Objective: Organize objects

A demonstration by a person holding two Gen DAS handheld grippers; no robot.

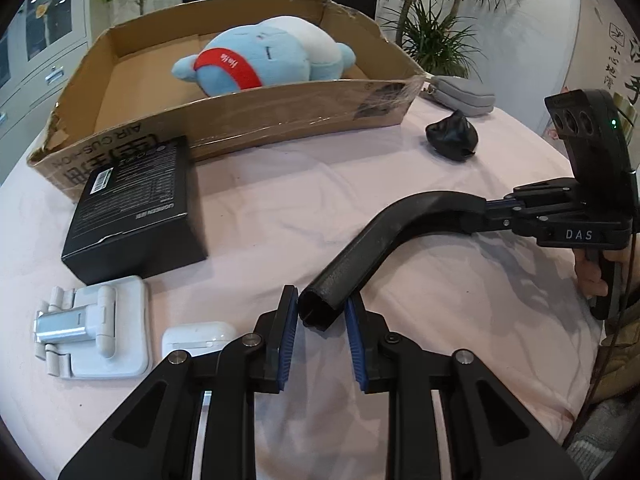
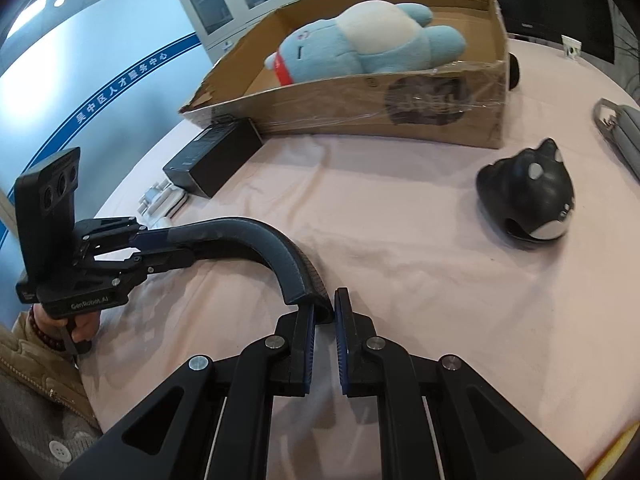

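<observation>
- Blue-padded fingers (image 1: 288, 320) of the left gripper (image 1: 320, 316) are squeezed on one end of a bent black tube (image 1: 384, 236), right in front of the left camera.
- Far end of that tube is pinched by the right gripper (image 1: 486, 212), with its fingers (image 2: 344, 320) close together on the flat tip.
- Both grippers hold the tube just above the pink cloth on the table (image 1: 320, 184).
- Beside the left gripper lies a small white earbud case (image 1: 196, 336), and next to that a white folding stand (image 1: 92, 328).
- Behind the stand sits a black box (image 1: 136, 212), touching the front wall of a big cardboard box (image 1: 240, 116).
- Inside the cardboard box lies a blue plush toy (image 1: 260, 56) with a red band.
- Near the right corner of the cardboard box sits a little black and white cat-shaped thing (image 2: 528, 196), all alone on the cloth.
- Past it lies a grey pouch (image 1: 460, 96), by the corner of the cardboard box.
- At the sides you can see a person's hand (image 2: 80, 328) on each gripper handle, one with a bead bracelet and a tan sleeve.
- Green plants (image 1: 432, 32) stand behind the table.
</observation>
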